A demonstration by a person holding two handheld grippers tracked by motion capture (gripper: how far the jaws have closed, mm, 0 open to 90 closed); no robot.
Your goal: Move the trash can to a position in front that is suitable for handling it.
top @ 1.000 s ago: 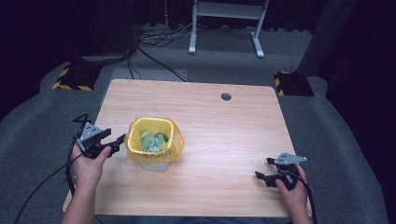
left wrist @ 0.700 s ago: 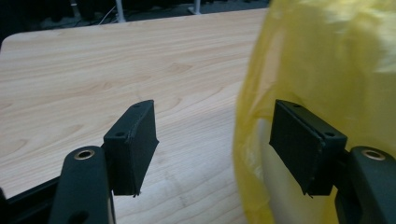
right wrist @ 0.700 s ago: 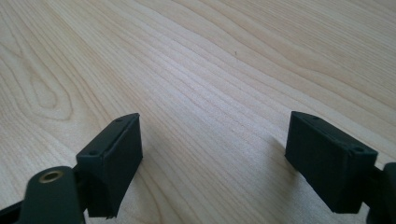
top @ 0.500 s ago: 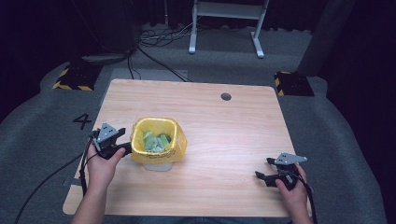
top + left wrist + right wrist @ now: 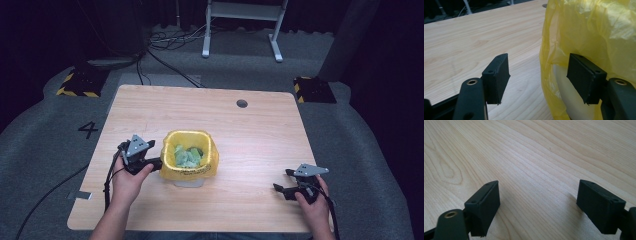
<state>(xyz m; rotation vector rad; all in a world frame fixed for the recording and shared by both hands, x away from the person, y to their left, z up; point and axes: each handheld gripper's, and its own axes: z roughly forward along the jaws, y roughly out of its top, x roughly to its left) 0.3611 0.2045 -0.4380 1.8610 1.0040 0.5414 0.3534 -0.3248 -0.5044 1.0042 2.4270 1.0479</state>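
Observation:
A small white bin (image 5: 188, 181) lined with a yellow plastic bag (image 5: 172, 170) stands at the middle of the wooden table (image 5: 250, 135). Crumpled green scraps (image 5: 187, 156) lie inside it. My left gripper (image 5: 156, 163) is open at the bag's left side. In the left gripper view the left gripper (image 5: 539, 62) has the bag's hanging edge (image 5: 549, 57) between its jaws, and the white bin wall (image 5: 564, 87) shows under the plastic. My right gripper (image 5: 283, 181) is open, low over bare wood near the front right. The right gripper view shows the right gripper (image 5: 539, 187) with nothing between its jaws.
A dark round hole (image 5: 242, 103) sits in the tabletop towards the back. A cable (image 5: 50, 195) trails off the table's left side from my left hand. A white stand (image 5: 240, 25), floor cables and black-and-yellow blocks (image 5: 77, 82) lie beyond the table.
My left gripper has moved right from the table's left edge until it reaches the bag's side. The right gripper has stayed where it was.

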